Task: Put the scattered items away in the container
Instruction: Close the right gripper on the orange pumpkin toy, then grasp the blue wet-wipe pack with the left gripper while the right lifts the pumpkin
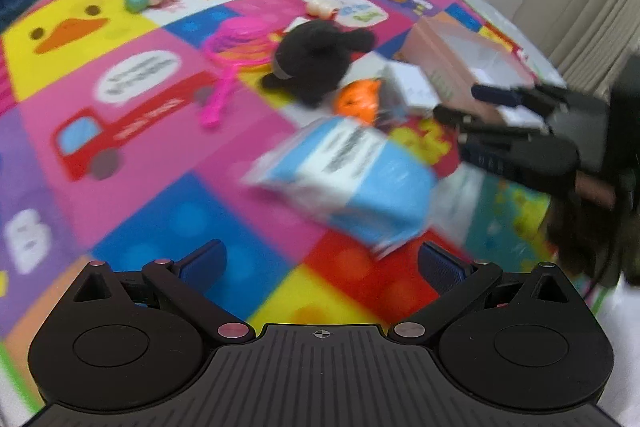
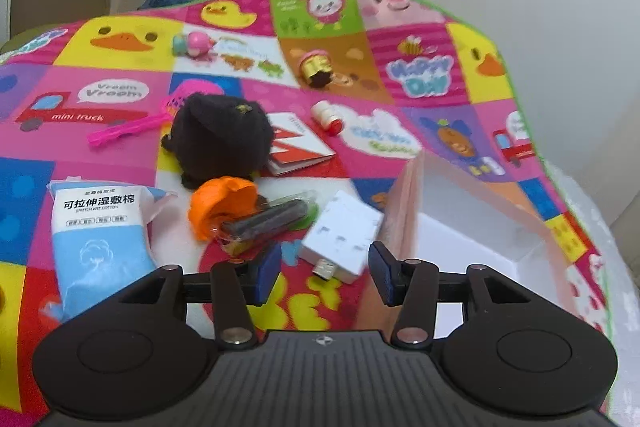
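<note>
My left gripper (image 1: pixel 322 259) stands open low over the play mat, with a blue and white wet-cotton packet (image 1: pixel 348 179) lying just ahead of its fingers. In the right wrist view my right gripper (image 2: pixel 325 275) is open; a white adapter box (image 2: pixel 344 239) lies on the mat right in front of it, its metal plug between the fingertips, untouched by the pads. The pink-walled container (image 2: pixel 404 211) with a white inside sits to the right. The right gripper (image 1: pixel 456 103) also shows at the right edge of the left wrist view.
Scattered on the mat are a black plush (image 2: pixel 220 139), an orange toy (image 2: pixel 220 207), a clear packet with a dark stick (image 2: pixel 268 223), a red and white booklet (image 2: pixel 296 143), a pink scoop (image 2: pixel 128 129), a gold toy (image 2: pixel 316 67) and a white roll (image 2: pixel 326 115).
</note>
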Action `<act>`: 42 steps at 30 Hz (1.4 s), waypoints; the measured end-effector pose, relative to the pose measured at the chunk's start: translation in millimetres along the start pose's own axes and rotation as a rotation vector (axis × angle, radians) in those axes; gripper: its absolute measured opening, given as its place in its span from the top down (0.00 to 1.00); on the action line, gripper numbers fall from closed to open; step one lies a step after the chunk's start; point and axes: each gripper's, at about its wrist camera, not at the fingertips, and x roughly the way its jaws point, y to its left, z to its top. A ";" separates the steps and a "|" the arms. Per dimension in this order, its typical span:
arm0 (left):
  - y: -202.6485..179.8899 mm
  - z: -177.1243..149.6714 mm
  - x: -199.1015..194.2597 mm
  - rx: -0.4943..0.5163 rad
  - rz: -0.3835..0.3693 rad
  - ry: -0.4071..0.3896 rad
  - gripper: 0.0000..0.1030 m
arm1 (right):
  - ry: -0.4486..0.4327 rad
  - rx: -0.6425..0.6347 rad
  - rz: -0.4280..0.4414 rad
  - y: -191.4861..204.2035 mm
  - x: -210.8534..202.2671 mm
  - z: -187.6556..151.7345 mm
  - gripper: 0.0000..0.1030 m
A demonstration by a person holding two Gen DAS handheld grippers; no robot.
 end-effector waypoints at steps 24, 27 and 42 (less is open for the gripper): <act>45.6 8.7 8.5 0.063 0.352 -0.024 0.00 | -0.045 0.209 0.129 33.7 20.7 28.8 0.37; 64.8 1.2 -12.6 -0.017 0.263 -0.072 0.00 | 0.004 0.149 0.117 51.3 49.0 38.0 0.37; -12.1 11.7 12.0 0.457 0.220 -0.229 0.00 | -0.022 0.110 0.209 34.8 -25.9 2.3 0.83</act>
